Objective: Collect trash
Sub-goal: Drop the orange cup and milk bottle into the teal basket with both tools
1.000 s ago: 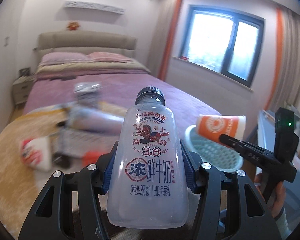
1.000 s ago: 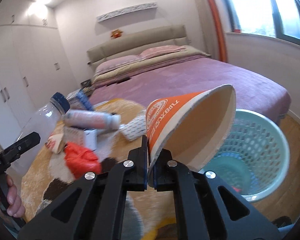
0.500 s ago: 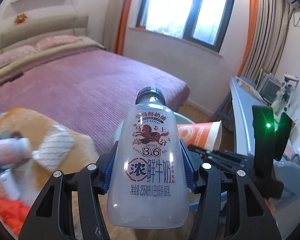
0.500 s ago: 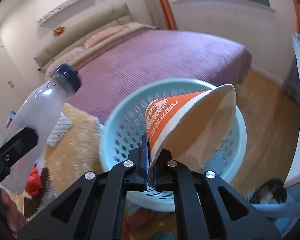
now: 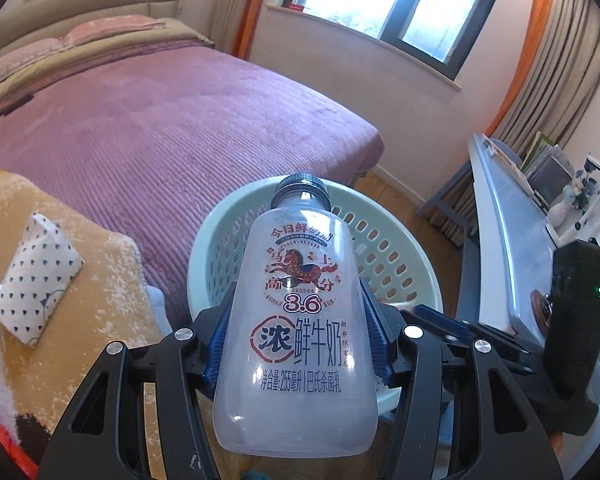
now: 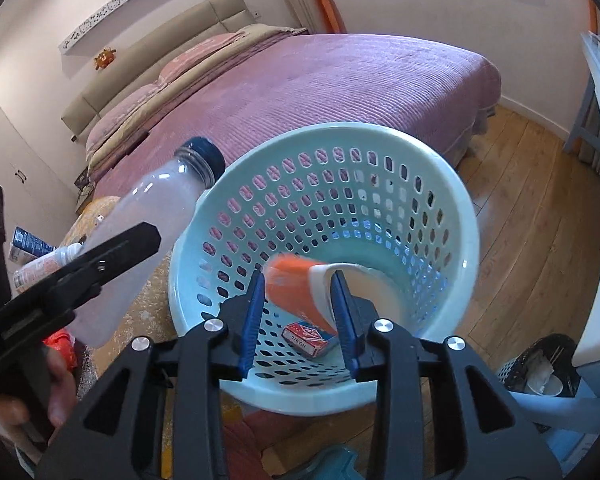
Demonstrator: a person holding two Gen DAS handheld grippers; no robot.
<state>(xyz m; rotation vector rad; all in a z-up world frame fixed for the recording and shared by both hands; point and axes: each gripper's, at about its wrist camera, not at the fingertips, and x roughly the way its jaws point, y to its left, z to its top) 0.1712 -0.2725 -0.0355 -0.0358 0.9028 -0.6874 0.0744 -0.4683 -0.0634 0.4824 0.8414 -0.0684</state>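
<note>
Left tool (image 5: 296,344) clamped on a clear milk bottle (image 5: 298,336), centre of the left wrist frame, cap pointing up over the mint basket (image 5: 404,264). Label reads "今日鲜奶铺", "3.6", "浓 鲜牛奶", "净含量:255毫升 | 巴氏杀菌乳", with a running horse logo. Right tool (image 6: 298,312) opening, pads apart, with a blurred orange paper cup (image 6: 300,292) between them, inside the basket (image 6: 432,168) mouth, centre of the right wrist frame. Can't tell whether the pads touch the cup. Lower in the basket, a small red-and-white box (image 6: 310,336) marked "NO 976", roughly.
</note>
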